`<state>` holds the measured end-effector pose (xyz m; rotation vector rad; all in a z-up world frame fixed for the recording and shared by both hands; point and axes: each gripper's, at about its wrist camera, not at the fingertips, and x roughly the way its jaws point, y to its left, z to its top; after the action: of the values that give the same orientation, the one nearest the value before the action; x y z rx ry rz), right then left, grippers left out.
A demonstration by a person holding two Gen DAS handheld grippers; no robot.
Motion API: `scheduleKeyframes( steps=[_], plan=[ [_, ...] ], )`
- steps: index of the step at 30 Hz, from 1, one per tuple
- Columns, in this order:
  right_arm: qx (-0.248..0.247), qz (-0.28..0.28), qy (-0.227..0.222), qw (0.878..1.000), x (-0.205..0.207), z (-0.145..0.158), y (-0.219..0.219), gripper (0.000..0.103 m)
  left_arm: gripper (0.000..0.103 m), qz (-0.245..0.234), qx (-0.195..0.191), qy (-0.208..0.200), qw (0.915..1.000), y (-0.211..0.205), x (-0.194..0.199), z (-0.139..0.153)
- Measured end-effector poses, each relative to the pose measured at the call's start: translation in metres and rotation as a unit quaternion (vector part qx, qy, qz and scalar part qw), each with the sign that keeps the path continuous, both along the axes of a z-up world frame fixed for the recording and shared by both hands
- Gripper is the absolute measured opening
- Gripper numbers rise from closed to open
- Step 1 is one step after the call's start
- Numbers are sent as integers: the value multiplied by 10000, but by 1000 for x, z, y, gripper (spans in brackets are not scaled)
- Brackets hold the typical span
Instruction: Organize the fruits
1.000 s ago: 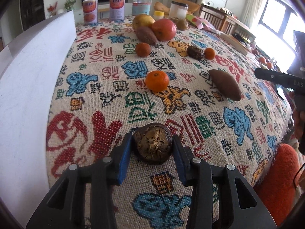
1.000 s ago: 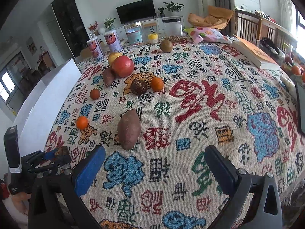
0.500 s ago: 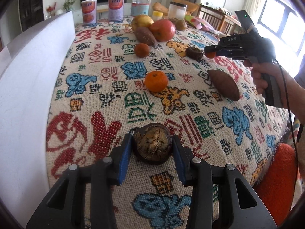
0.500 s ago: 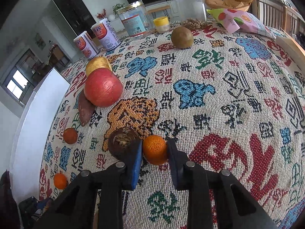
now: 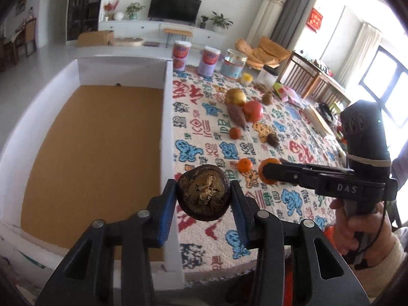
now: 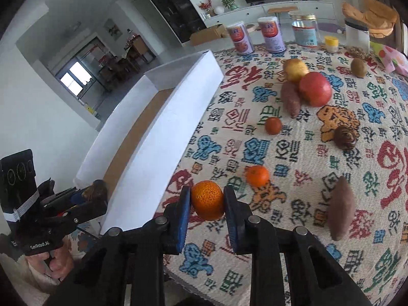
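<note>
My left gripper [image 5: 203, 197] is shut on a dark mangosteen [image 5: 203, 194] and holds it in the air over the right wall of the white box [image 5: 167, 137]. The box has a brown cardboard floor [image 5: 91, 158]. My right gripper [image 6: 207, 201] is shut on an orange mandarin [image 6: 207, 200], lifted above the patterned tablecloth [image 6: 293, 153] near the box wall [image 6: 168, 150]. The right gripper [image 5: 270, 173] also shows in the left wrist view, and the left gripper [image 6: 89, 195] in the right wrist view.
On the cloth lie another mandarin [image 6: 257, 176], a small dark orange fruit [image 6: 272, 125], a second mangosteen [image 6: 344, 137], two sweet potatoes [image 6: 340, 210] [image 6: 291, 98], a red apple [image 6: 315, 88], a yellow pear [image 6: 295, 69] and a kiwi [image 6: 359, 67]. Cans and jars [image 6: 271, 34] stand at the back.
Both grippers lifted their fruit. The left gripper rose and swung left with the mangosteen, over the box wall. The right gripper carried the mandarin from mid-table towards the box.
</note>
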<state>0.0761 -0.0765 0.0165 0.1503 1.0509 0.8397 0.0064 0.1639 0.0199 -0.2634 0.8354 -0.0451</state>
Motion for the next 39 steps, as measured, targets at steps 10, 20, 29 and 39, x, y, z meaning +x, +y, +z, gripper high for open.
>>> scheduleKeyframes(
  steps=[10, 20, 29, 39],
  plan=[
    [445, 882, 350, 9945, -38, -7, 161, 28, 56, 1126, 678, 532, 9899, 74, -11, -54],
    [333, -486, -723, 9956, -26, 36, 36, 85, 86, 228, 157, -239, 9993, 7, -1, -18],
    [-2182, -3167, -1311, 9137, -30, -30, -150, 102, 91, -1481, 494, 49, 9877, -150, 46, -75],
    [-2350, -3288, -321, 9141, 22, -82, -212, 102, 94, -778, 1317, 389, 9875, -145, 103, -142]
  ],
)
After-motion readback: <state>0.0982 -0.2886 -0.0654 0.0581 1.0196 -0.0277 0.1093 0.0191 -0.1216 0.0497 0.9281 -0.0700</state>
